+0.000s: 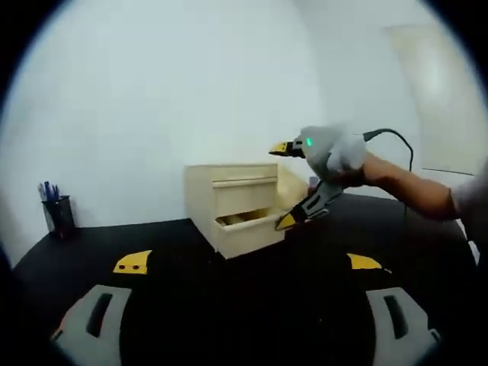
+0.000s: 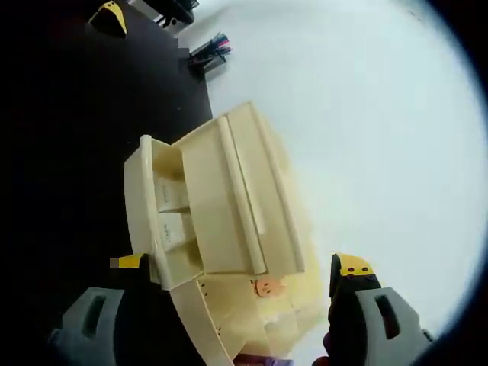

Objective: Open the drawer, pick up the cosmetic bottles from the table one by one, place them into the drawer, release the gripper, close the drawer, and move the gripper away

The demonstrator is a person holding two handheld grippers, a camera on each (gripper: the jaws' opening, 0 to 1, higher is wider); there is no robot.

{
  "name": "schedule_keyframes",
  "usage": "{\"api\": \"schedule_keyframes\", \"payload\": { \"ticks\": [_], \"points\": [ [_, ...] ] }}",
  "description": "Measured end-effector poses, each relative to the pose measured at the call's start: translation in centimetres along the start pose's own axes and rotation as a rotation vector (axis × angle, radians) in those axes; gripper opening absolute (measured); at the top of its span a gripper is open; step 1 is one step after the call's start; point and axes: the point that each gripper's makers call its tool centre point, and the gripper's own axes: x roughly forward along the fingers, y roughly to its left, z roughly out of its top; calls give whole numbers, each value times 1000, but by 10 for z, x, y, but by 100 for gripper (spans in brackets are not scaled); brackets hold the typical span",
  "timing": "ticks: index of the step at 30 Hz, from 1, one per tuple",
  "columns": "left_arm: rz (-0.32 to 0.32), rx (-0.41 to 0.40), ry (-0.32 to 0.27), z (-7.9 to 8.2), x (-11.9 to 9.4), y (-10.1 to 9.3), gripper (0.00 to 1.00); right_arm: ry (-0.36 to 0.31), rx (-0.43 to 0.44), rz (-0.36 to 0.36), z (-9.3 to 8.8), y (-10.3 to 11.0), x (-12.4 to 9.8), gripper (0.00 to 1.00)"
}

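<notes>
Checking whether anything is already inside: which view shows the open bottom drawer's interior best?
The right gripper view: it looks down into the open drawer, showing pale items lying inside. The left gripper view shows the same drawer from the front, pulled out, its contents mostly hidden behind the front panel.

bright, soft, blurry fisheye views

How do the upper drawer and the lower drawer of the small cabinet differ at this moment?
The upper drawer sits closed, flush with the cabinet front; the lower drawer is pulled out. The lower drawer's inside shows pale items lying in it, the upper drawer's inside is hidden. The right gripper is beside the lower drawer. Both are cream-coloured.
</notes>
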Motion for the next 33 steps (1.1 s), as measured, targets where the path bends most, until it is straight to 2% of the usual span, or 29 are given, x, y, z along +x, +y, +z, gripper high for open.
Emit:
{"api": "schedule_keyframes", "payload": {
  "ticks": [6, 15, 25, 28, 33],
  "points": [
    [0, 9, 22, -5, 1, -2, 96, 0, -9, -40, -1, -4, 6, 93],
    [0, -4, 25, -7, 2, -2, 96, -1, -5, -110, -4, -13, 18, 93],
    [1, 5, 40, -10, 5, -2, 96, -16, -14, -114, -2, -13, 19, 93],
    [2, 6, 45, -11, 5, -1, 96, -38, -4, -134, 1, -18, 13, 93],
    [6, -14, 43, -11, 3, 5, 96, -94, 33, -105, 8, -25, -14, 93]
  ]
}}
